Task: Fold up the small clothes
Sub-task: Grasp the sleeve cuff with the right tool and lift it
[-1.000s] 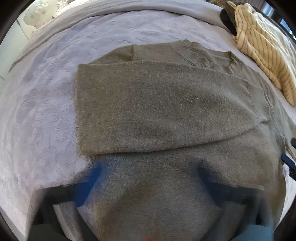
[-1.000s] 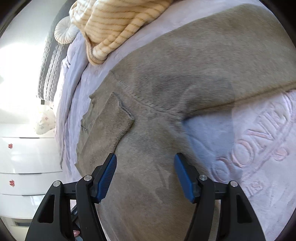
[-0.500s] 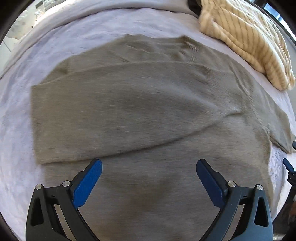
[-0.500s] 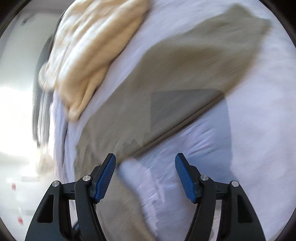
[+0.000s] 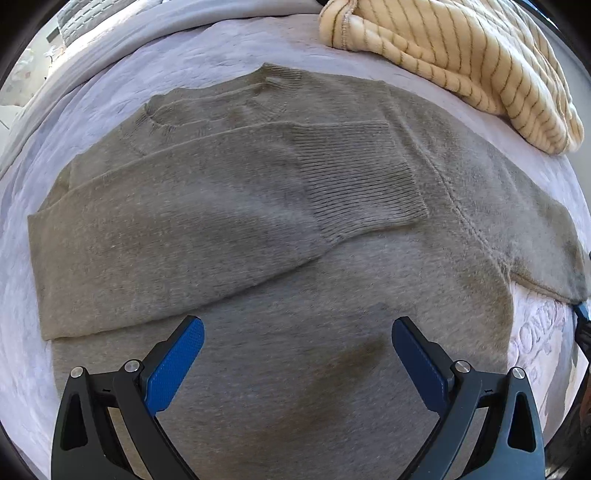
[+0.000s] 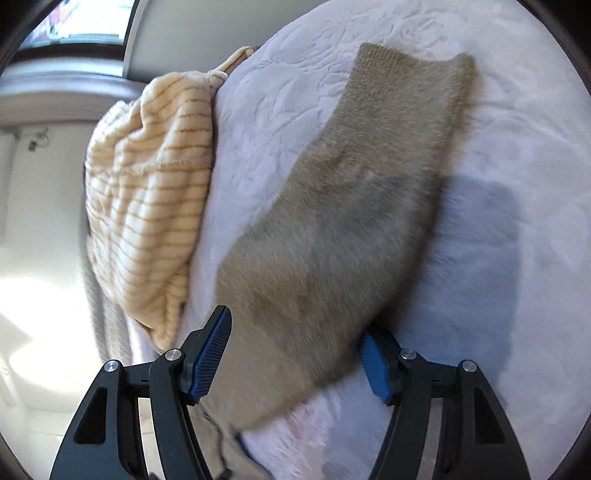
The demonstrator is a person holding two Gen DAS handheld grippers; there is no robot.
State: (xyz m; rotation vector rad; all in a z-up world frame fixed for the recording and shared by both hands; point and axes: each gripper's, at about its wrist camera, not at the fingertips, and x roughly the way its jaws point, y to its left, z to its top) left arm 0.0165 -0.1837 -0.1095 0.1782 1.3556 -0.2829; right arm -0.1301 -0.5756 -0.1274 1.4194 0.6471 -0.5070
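A pale lilac bedspread (image 5: 229,62) with an embossed leaf pattern covers the bed; raised lettering shows near its right edge in the left wrist view. A cream throw (image 5: 461,62) with thin tan stripes lies bunched at the far right corner, draping over the edge. Beyond that edge stands white furniture (image 6: 40,229), washed out by strong daylight. A dark-framed window (image 6: 74,29) sits high on the wall. Sunlight casts hard shadows across the bedspread.
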